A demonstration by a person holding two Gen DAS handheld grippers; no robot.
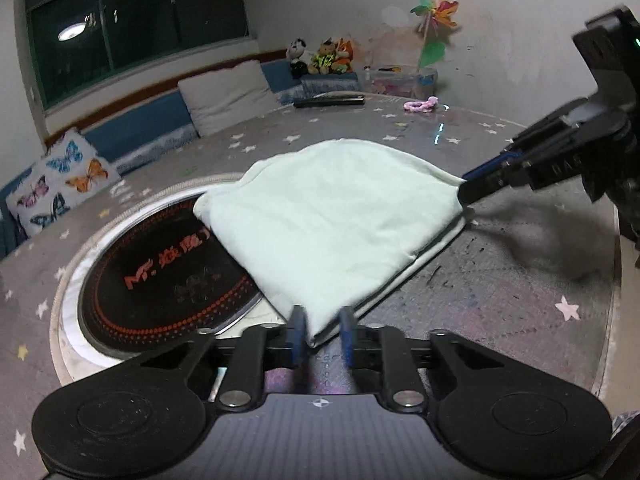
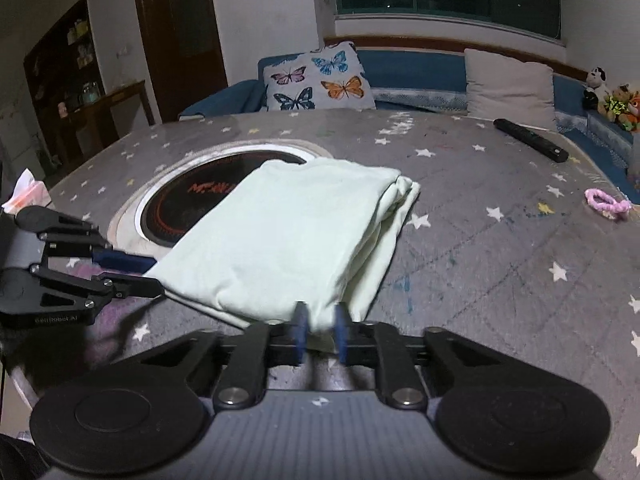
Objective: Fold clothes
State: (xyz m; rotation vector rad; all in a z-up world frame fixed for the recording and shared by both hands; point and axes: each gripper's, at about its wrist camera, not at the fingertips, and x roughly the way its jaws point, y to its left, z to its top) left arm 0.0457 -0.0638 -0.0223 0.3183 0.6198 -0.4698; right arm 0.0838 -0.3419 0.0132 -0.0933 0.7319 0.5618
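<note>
grey star-print counter (image 1: 500, 300): left gripper (image 1: 323, 332) and right gripper (image 2: 320, 330) fingers clamped on near corners of pale green folded garment (image 1: 332, 216), likely to carry the next fold.

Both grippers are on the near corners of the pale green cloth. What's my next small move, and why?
Probably lift both corners together and carry them toward the far edge. The left gripper and right gripper each pinch a near corner of the pale green garment, which lies folded and partly over the round cooktop, with its far side bunched.
</note>
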